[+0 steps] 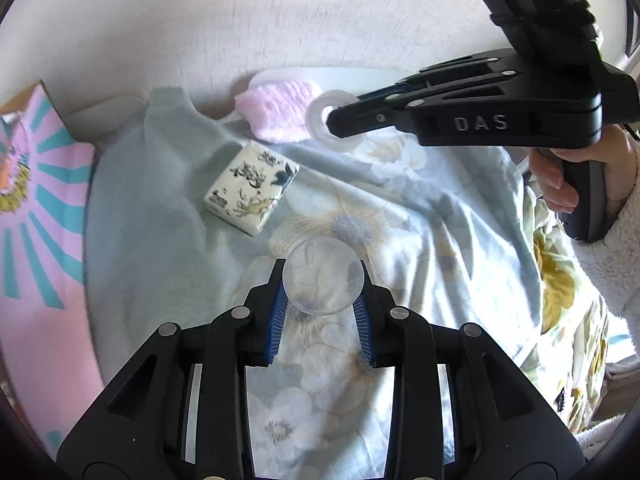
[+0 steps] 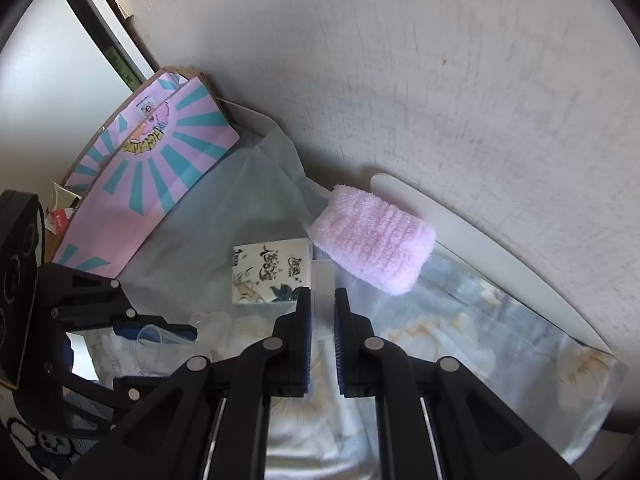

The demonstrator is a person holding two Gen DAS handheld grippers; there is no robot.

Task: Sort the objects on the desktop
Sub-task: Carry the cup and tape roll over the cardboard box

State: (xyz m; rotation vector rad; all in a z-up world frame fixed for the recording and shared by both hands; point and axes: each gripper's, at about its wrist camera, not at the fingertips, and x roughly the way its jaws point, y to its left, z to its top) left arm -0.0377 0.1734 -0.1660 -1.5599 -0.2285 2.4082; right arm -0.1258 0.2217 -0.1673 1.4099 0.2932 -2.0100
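Clear plastic cup [image 1: 323, 280] sits pinched between the blue pads of the left gripper [image 1: 322, 308], above a floral cloth [image 1: 420, 240]. At two o'clock, the right gripper [image 1: 334, 120] clamps a translucent tape roll [image 1: 320, 112]. A patterned tissue pack [image 1: 252, 188] lies at eleven o'clock, a pink towel roll [image 1: 280, 110] beyond.

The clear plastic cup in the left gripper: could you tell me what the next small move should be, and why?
Probably carry the clear plastic cup clear of the floral cloth toward wherever it is sorted. The left gripper is shut on it, the right gripper holds a tape roll, and the tissue pack lies just beyond.
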